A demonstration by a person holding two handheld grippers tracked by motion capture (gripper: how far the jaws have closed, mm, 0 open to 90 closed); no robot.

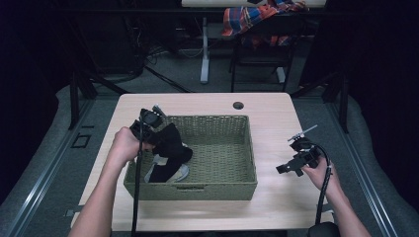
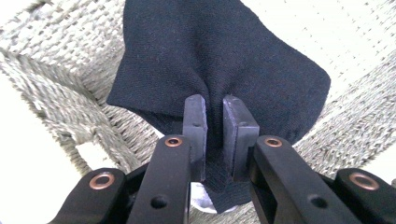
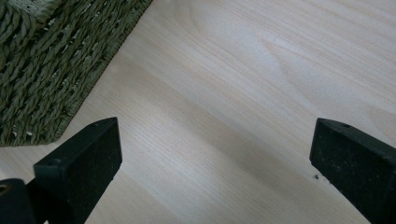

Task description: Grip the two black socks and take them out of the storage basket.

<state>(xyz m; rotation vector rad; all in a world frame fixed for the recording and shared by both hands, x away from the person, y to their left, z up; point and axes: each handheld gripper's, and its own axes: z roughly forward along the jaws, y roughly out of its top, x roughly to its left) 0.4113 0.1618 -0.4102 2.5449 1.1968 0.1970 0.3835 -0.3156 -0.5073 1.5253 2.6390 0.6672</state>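
Left tool (image 2: 214,135) clamped on black sock (image 2: 219,60), hanging over left end of woven basket (image 1: 217,187). Right tool (image 3: 215,154) wide open, empty, above desk (image 3: 243,70). Best lifted straight up, grip firm, clearing basket rim before swinging aside.

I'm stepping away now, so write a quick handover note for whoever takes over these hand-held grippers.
Left hand-held gripper: shut on the black sock, pinched at a fold, held over the left end of the woven basket.
Right hand-held gripper: open, holds nothing, over bare table right of the basket.
White and grey laundry lies in the basket under the sock.
Done: sock gripped.
Left: probably lifting it clear and setting it down.
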